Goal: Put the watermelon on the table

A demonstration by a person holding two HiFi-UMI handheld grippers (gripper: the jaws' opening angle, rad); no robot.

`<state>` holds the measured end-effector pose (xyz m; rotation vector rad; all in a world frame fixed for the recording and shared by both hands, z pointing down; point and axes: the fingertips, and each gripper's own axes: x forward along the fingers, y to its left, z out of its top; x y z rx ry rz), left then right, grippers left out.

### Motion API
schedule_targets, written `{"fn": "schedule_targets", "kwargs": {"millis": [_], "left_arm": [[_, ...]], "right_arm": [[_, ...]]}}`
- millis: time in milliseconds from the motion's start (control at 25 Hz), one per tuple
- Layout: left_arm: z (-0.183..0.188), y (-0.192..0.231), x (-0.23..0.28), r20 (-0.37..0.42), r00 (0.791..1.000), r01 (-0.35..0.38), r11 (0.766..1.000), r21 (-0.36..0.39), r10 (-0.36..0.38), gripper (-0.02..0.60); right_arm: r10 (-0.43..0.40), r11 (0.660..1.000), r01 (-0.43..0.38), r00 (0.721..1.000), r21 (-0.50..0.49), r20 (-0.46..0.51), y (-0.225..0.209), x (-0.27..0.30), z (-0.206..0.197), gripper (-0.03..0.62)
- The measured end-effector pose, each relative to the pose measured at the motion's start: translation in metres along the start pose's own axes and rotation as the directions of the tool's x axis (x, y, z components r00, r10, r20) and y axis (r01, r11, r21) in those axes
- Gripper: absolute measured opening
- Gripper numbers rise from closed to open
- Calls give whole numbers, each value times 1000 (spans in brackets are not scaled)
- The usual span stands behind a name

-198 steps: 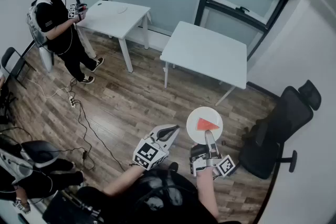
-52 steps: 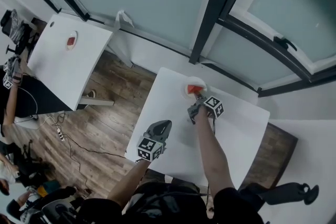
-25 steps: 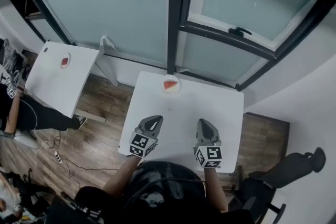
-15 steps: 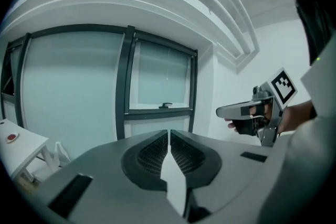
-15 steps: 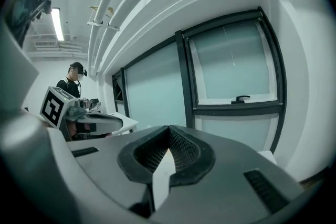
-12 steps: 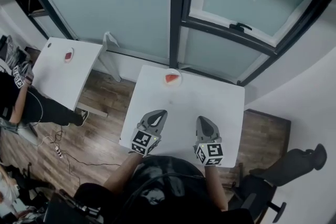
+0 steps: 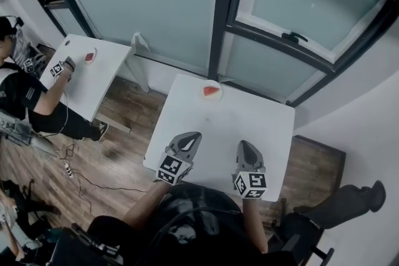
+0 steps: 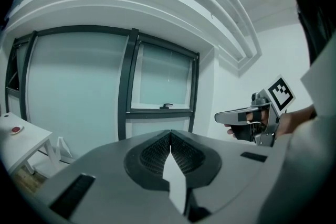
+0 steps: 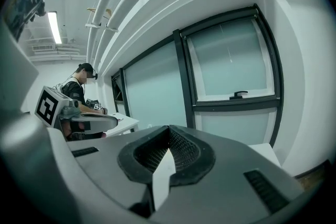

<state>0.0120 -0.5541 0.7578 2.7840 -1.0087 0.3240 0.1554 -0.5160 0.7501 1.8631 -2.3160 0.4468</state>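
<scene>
A red watermelon slice (image 7: pixel 212 91) lies on a white plate (image 7: pixel 212 98) at the far edge of the white table (image 7: pixel 262 128) in the head view. My left gripper (image 7: pixel 193 134) hovers over the table's near left part, shut and empty. My right gripper (image 7: pixel 244 144) is beside it over the near middle, also shut and empty. Both are well short of the plate. In the left gripper view the jaws (image 8: pixel 170 134) meet at the tips, and the right gripper (image 8: pixel 218 118) shows to the right. In the right gripper view the jaws (image 9: pixel 169 128) are closed too.
A second white table (image 7: pixel 87 75) stands to the left with another plate and red piece (image 7: pixel 90 57); a person (image 7: pixel 25 96) with grippers leans over it. Large windows (image 7: pixel 299 3) rise behind my table. A black office chair (image 7: pixel 349 202) sits at the lower right on wooden floor.
Both grippers have drawn back slightly toward me from the plate. The view has shifted a little, and the person at the left table has come further into view.
</scene>
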Motion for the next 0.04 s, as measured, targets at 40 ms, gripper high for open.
{"fn": "schedule_targets", "kwargs": {"millis": [40], "left_arm": [[-1, 0, -1, 1, 1000, -3, 1000, -1, 3, 5]], "right_arm": [[-4, 1000, 4, 1000, 4, -2, -1, 0, -2, 11]]}}
